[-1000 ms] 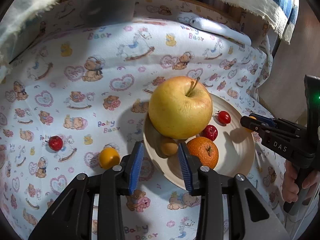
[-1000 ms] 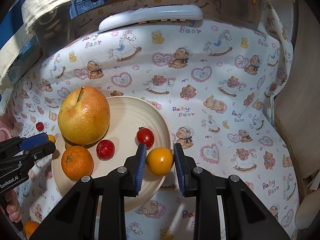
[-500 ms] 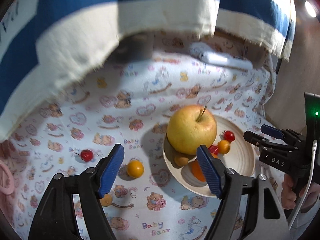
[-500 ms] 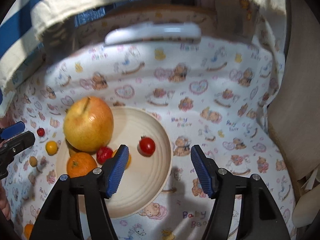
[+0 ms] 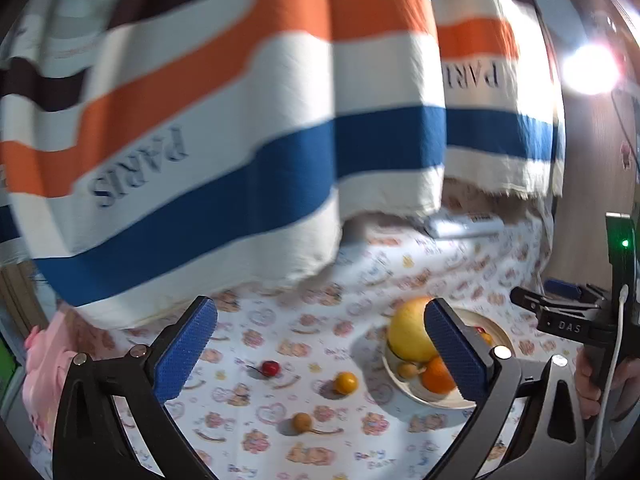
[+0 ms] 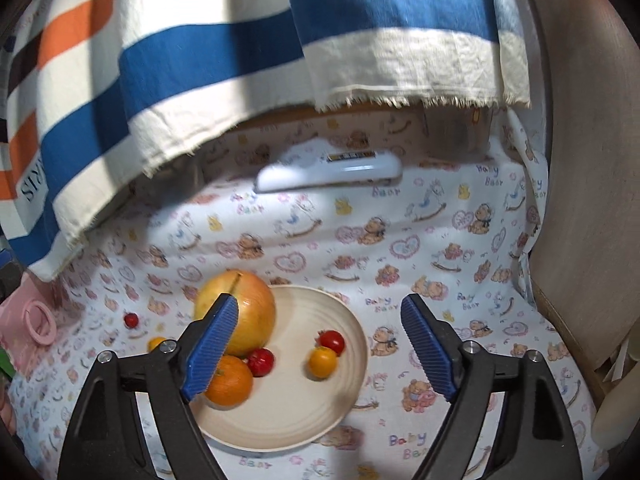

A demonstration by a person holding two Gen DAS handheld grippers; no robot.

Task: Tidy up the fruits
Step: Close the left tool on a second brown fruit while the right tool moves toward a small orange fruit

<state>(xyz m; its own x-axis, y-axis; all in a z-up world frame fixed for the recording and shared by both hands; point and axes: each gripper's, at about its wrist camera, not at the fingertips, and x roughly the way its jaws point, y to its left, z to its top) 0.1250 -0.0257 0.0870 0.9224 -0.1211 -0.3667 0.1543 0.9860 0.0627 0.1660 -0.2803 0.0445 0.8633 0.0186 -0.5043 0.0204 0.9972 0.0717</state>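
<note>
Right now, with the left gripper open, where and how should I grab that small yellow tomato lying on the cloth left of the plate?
Take the yellow tomato across its widest middle, coming straight down from above. It is round and smooth, sits alone on the cloth, apart from the plate and the red cherry, so both sides look free. The left gripper has its jaws wide open.

Glossy ridged plate [image 6: 352,344], printed cotton tablecloth [image 6: 420,240]
</note>
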